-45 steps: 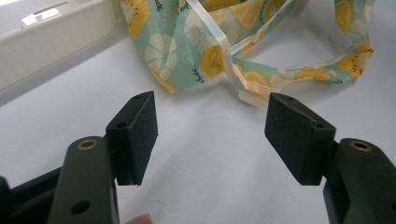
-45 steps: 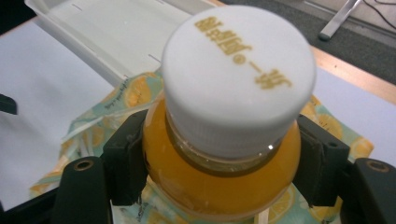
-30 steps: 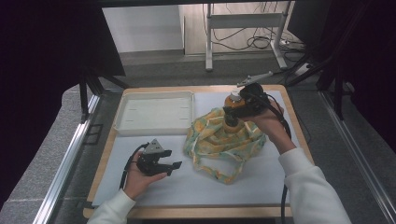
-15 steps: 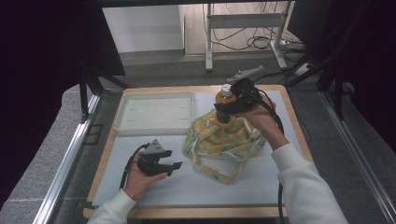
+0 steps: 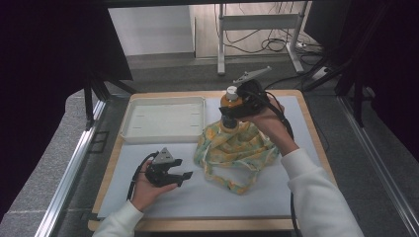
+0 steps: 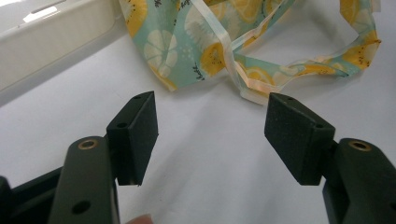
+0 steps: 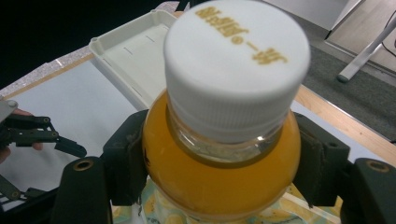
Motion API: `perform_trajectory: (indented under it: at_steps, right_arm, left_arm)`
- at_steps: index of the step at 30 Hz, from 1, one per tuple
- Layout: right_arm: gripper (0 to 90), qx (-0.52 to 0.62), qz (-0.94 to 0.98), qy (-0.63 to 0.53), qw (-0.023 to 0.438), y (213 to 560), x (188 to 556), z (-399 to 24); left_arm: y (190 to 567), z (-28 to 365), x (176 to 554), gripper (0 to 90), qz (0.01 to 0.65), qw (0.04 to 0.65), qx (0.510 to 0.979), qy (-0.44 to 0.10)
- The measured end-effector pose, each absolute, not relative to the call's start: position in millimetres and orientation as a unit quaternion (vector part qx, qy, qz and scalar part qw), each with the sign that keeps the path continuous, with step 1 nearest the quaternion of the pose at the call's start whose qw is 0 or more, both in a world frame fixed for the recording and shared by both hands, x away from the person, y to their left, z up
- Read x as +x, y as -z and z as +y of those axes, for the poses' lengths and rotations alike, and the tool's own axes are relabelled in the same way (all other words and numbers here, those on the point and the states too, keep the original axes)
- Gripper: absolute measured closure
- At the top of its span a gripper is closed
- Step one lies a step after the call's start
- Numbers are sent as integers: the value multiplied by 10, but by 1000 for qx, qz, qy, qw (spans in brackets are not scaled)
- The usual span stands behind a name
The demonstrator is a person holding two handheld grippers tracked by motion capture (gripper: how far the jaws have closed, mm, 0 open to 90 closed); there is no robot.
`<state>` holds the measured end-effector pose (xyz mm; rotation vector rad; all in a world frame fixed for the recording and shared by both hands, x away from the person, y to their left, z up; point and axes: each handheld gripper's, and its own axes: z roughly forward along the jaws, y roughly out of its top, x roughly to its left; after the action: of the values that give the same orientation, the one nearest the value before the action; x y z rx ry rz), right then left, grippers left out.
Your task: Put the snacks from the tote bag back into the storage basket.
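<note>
At nine o'clock the left gripper (image 5: 184,175) was held released, idle. At the bag's (image 5: 236,146) twelve o'clock, the juice bottle (image 5: 230,104) was grasped by the right gripper (image 5: 231,112), half withdrawn; placement, perhaps in the tray (image 5: 129,129), remained.

The right gripper (image 7: 219,163) has its two black jaws pressed against opposite sides of a clear plastic bottle of orange juice (image 7: 219,158), just below its white ribbed screw cap (image 7: 236,70), which bears pale gold lettering on top. Under the bottle lies a teal cloth printed with yellow lemon slices (image 7: 159,207). Behind it sits a shallow cream plastic tray (image 7: 128,56) on the white-covered surface (image 7: 65,98) with a wooden edge. At far left, the left gripper (image 7: 44,135) rests in a hand, its jaws apart.
</note>
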<state>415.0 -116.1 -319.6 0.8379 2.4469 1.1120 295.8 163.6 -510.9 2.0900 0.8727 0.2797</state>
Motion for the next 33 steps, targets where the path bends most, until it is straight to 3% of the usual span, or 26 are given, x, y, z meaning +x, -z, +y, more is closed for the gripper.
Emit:
perform_trajectory:
  at_steps: [33]
  right_arm:
    - [299,275,865,-392,151,3221,4226,-761]
  left_arm:
    - [5132,1640,2974,352,350,413,834,-106]
